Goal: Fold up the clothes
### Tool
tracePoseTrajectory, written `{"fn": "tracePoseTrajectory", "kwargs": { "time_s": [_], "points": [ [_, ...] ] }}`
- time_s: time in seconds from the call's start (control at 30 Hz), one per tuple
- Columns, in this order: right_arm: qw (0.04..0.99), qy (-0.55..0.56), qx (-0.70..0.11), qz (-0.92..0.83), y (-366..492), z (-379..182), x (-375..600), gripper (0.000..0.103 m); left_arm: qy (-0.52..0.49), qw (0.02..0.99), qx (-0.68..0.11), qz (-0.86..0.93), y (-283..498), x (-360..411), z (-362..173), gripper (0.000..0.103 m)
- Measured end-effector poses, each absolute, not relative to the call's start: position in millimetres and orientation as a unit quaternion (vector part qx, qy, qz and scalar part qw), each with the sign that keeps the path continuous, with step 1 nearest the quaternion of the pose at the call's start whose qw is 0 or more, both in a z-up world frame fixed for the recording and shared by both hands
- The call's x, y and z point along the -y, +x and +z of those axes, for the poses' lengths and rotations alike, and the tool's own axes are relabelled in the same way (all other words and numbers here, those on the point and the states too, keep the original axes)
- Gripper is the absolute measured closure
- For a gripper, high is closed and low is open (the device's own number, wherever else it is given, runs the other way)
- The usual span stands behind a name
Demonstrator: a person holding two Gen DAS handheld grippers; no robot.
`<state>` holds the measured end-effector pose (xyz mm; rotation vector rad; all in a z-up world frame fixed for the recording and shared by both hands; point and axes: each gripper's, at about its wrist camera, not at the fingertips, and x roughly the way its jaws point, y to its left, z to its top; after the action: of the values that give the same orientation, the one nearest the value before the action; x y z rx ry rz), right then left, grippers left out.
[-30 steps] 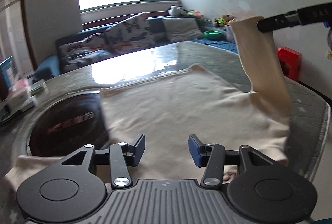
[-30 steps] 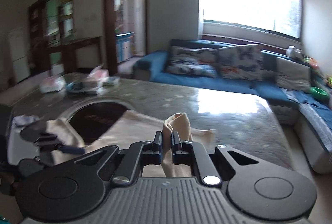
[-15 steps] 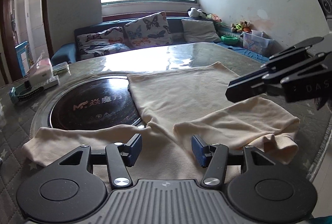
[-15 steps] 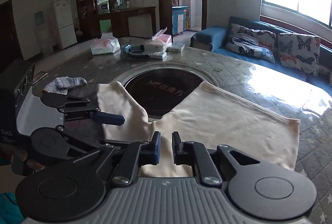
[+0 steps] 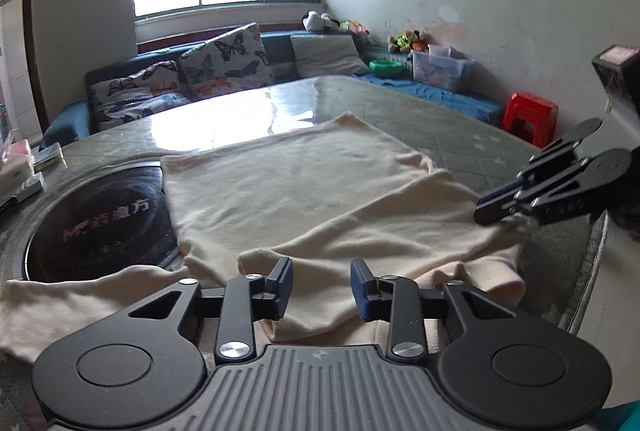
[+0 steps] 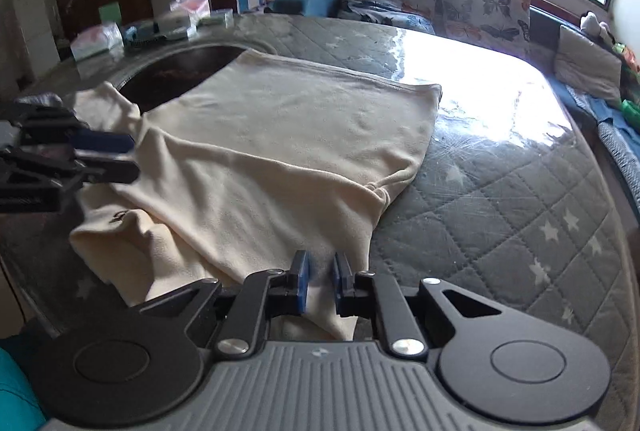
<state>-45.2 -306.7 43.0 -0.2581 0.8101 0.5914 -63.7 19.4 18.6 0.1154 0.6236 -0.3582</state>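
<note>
Looking past my left tool [image 5: 321, 285], I see tissue boxes [image 6: 98, 38] at the worktop's [image 6: 500, 199] far edge and a red stool [image 5: 530, 117] beyond it. White characters on the dark round inset [image 5: 100, 227] begin "M"; the rest I can't read. A cream garment [image 5: 296, 191] lies flat beside that inset, one sleeve folded across. My left tool gapes wide above its near hem; my right tool [image 6: 320, 281] stands narrowly parted over the sleeve's edge.

The sleeve [image 5: 360, 231], earlier lifted by the right tongs [image 6: 319, 285], now lies folded across the shirt [image 5: 288, 175]; those tongs have parted.
</note>
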Motion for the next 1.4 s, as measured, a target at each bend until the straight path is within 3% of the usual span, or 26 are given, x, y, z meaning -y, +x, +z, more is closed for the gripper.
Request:
{"fn": "tracePoseTrajectory", "kwargs": {
  "time_s": [0.2, 0.4, 0.47, 1.1, 1.17, 1.4],
  "points": [
    [0.880, -0.119, -0.359, 0.286, -28.3, 59.3, 306.3, 0.092, 0.042, 0.932, -0.316, -0.172, -55.7, -24.5, 18.8, 0.073],
    [0.876, -0.120, -0.371, 0.284, 0.2, 41.0, 290.5, 0.092, 0.042, 0.932, -0.318, -0.167, -45.5, -21.7, 17.5, 0.073],
    [0.874, -0.118, -0.374, 0.287, 2.5, 37.6, 291.7, 0.092, 0.049, 0.930, -0.330, -0.158, -45.8, -25.9, 11.4, 0.077],
    [0.793, -0.218, -0.349, 0.450, -46.4, 43.3, 176.4, 0.090, -0.008, 0.942, -0.335, -0.015, -79.4, -118.8, 23.8, 0.075],
    [0.783, -0.227, -0.344, 0.466, -54.3, 43.5, 165.7, 0.084, -0.019, 0.942, -0.334, 0.021, -80.0, -135.9, 23.4, 0.071],
    [0.778, -0.238, -0.333, 0.477, -63.5, 47.2, 154.5, 0.084, -0.067, 0.932, -0.325, 0.145, -75.8, -192.4, 20.4, 0.061]
  ]
}}
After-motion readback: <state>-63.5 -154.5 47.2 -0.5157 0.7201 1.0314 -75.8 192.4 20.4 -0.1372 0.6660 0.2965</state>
